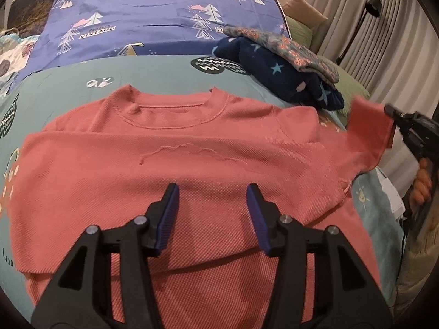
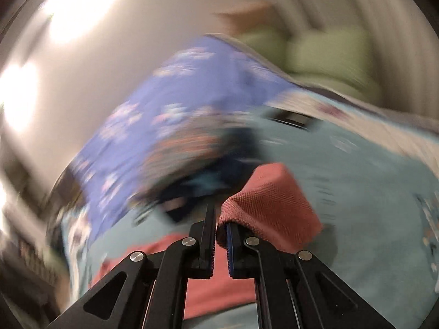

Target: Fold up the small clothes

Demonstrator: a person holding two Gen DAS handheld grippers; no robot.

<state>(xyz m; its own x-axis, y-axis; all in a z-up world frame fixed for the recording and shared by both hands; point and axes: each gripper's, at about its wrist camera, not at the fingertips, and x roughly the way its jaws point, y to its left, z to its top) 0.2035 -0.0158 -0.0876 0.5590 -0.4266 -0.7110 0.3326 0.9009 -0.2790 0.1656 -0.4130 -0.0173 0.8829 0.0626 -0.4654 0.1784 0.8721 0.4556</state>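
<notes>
Coral sweater (image 1: 175, 164): spread flat on the teal bedsheet (image 1: 68, 87).
Left gripper (image 1: 212, 192): held over the sweater, fingers apart, nothing gripped.
Right gripper (image 2: 221, 219): clamped on the sweater's sleeve cuff (image 2: 271, 203).

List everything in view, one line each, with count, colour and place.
Sweater: one, coral pink, flat on the bed, one sleeve lifted.
Bedsheet: one, teal, patterned, under the sweater.
Blanket: one, purple with trees, behind the sweater.
Folded clothes: a small pile, navy with stars and floral, behind the lifted sleeve.
Cushions: green, beyond the pile.
Curtain: beige, far side.
Left gripper: black, blue pads, jaws open over the sweater's body.
Right gripper: black, jaws shut on the sleeve.
</notes>
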